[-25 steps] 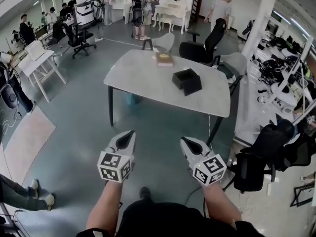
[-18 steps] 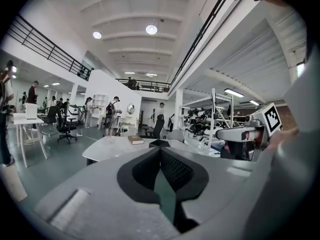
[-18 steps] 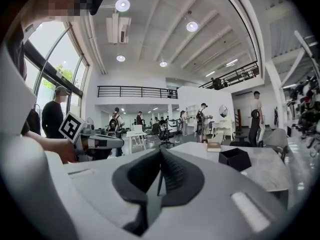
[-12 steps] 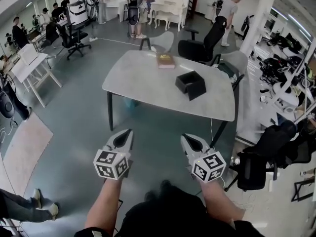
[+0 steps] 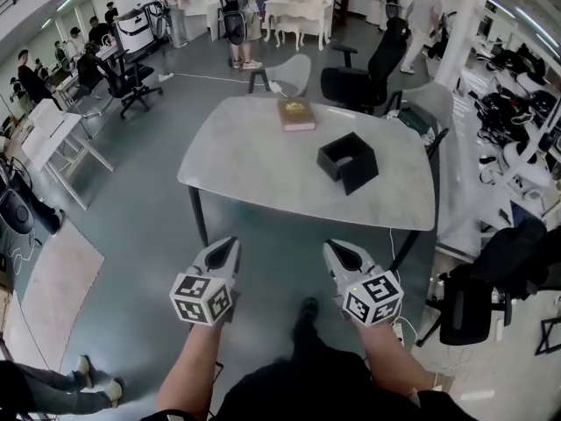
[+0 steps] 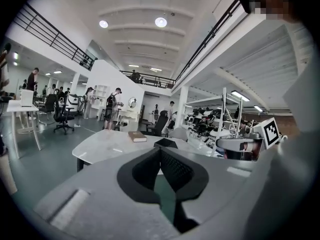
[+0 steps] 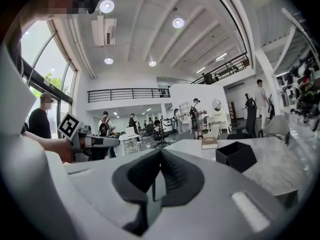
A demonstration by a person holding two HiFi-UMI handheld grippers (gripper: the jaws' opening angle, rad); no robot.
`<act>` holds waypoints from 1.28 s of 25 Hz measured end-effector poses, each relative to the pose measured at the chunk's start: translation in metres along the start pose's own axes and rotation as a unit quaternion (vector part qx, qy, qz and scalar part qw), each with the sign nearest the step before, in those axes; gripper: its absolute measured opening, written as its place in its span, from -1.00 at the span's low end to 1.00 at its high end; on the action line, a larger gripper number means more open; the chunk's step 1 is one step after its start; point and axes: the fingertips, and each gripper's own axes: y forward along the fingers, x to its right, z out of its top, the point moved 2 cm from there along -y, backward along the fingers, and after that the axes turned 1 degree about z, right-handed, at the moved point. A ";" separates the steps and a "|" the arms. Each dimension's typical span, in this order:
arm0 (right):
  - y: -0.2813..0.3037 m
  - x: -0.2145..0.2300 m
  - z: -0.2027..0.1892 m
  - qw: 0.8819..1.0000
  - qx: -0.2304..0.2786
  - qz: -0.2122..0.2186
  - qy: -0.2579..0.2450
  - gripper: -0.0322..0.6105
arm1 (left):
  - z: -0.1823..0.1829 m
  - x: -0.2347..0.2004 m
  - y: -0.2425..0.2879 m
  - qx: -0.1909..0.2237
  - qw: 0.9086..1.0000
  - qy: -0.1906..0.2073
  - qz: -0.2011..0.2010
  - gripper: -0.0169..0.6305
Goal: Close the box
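A black box stands open on the grey table, right of its middle, with its lid hanging off the near right side. It also shows in the left gripper view as the box and in the right gripper view as the box. My left gripper and right gripper are held side by side over the floor, short of the table's near edge. Both are shut with nothing between the jaws, as seen at the left gripper and the right gripper.
A brown book lies at the table's far edge. Office chairs stand behind the table and a black chair to my right. A white desk is at the left. Several people stand at the back.
The table and box have come nearer and lower in the head view as the person walks toward them. Both grippers stay shut and level in front.
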 end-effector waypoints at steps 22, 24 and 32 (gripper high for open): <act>0.147 0.235 0.017 0.996 -0.058 -0.055 0.049 -0.90 | 0.070 -0.028 0.329 -0.054 0.996 0.020 -0.075 -0.91; 0.160 0.249 0.011 0.993 -0.064 -0.080 0.059 -0.90 | 0.074 -0.034 0.350 -0.056 0.994 0.029 -0.092 -0.91; 0.250 0.277 0.020 0.980 -0.080 -0.168 0.076 -0.90 | 0.094 -0.099 0.425 -0.074 0.981 0.065 -0.169 -0.91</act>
